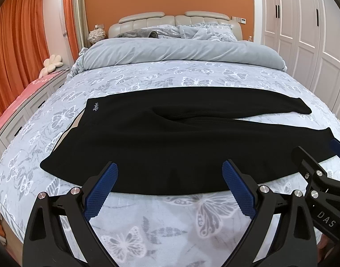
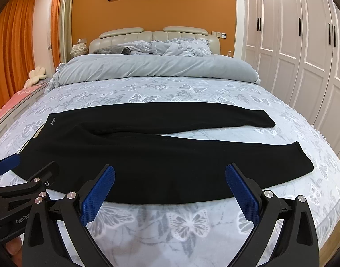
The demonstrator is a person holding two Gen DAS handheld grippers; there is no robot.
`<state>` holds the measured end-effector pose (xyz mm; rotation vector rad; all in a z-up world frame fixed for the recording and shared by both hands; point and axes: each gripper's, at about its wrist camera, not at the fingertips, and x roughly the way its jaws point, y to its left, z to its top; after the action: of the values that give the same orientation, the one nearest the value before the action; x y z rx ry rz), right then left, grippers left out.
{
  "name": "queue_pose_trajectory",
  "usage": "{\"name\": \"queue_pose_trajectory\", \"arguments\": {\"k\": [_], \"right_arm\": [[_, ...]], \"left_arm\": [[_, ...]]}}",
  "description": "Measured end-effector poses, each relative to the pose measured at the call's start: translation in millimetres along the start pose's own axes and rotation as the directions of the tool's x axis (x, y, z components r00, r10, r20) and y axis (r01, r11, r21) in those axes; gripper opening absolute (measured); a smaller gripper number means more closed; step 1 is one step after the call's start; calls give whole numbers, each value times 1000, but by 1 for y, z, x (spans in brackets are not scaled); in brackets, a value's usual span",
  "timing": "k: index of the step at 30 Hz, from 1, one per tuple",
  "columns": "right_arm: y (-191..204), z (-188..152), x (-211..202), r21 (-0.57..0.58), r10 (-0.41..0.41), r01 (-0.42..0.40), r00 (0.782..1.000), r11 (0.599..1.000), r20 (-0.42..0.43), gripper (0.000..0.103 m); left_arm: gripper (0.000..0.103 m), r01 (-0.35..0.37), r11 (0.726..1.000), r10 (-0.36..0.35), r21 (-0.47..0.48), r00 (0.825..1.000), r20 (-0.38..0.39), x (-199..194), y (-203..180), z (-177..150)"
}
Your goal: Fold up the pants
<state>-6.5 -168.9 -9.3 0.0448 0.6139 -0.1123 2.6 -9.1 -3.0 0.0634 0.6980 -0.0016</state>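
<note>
Black pants (image 1: pixel 170 138) lie flat across the bed, waistband at the left, two legs running right, the far leg apart from the near one. They also show in the right wrist view (image 2: pixel 161 153). My left gripper (image 1: pixel 170 171) is open and empty, its blue pads over the pants' near edge. My right gripper (image 2: pixel 170 173) is open and empty, also at the near edge, further right. The right gripper shows in the left wrist view (image 1: pixel 314 155); the left gripper shows in the right wrist view (image 2: pixel 29 162).
The bed (image 1: pixel 170 222) has a grey butterfly-print cover. A rolled grey duvet (image 1: pixel 181 53) and pillows lie toward the headboard. White wardrobes (image 2: pixel 303 44) stand at the right. Orange curtains (image 1: pixel 18 33) and a low bench are at the left.
</note>
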Motion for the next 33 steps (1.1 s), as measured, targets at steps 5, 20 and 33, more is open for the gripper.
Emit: {"name": "queue_pose_trajectory", "arguments": {"k": [5, 20, 33], "right_arm": [[0, 0, 0, -1, 0, 0, 1000, 1000, -1, 98], [-1, -1, 1, 1, -1, 1, 1000, 1000, -5, 98], [-3, -2, 3, 1, -2, 2, 1000, 1000, -8, 98]], "left_arm": [[93, 0, 1000, 0, 1, 1000, 0, 0, 0, 0], [93, -3, 1000, 3, 1, 1000, 0, 0, 0, 0], [93, -3, 1000, 3, 1, 1000, -5, 0, 1, 0]]}}
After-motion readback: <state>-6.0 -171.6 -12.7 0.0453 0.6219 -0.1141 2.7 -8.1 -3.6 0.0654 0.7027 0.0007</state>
